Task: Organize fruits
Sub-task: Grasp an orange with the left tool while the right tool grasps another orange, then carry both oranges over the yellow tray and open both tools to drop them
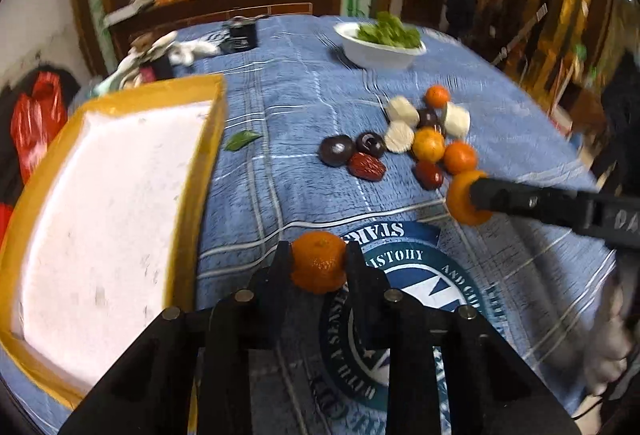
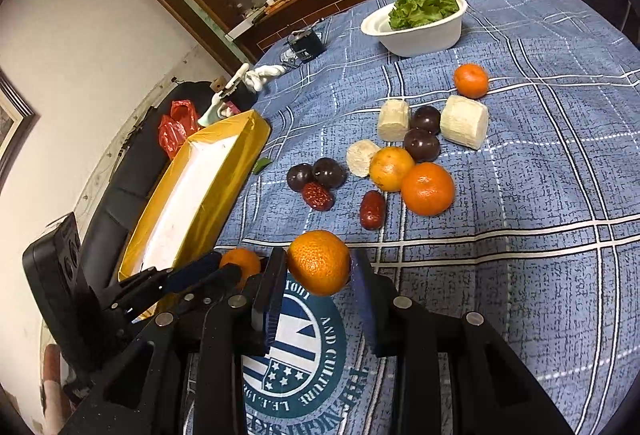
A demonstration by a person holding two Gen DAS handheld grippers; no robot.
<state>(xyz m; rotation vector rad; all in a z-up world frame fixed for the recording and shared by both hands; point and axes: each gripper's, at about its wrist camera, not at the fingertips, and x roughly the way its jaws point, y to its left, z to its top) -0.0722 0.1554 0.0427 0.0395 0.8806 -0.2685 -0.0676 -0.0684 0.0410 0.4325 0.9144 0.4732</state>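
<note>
My left gripper [image 1: 318,259] is shut on a tangerine [image 1: 318,267] above the blue cloth, just right of the yellow box with a white inside [image 1: 100,203]. My right gripper [image 2: 318,267] is shut on another tangerine [image 2: 319,262]; it shows in the left wrist view [image 1: 466,199] too. The left gripper with its tangerine [image 2: 240,265] shows at the lower left of the right wrist view, by the box [image 2: 208,195]. On the cloth lie more tangerines [image 2: 427,189], dark plums [image 2: 421,145], red dates [image 2: 372,210] and white cylindrical pieces [image 2: 464,121].
A white bowl of green leaves [image 2: 424,31] stands at the far side of the round table with the blue checked cloth [image 2: 540,195]. A small black box [image 2: 306,47] and white clutter [image 2: 256,75] lie at the far left edge. A green leaf [image 1: 242,139] lies by the box.
</note>
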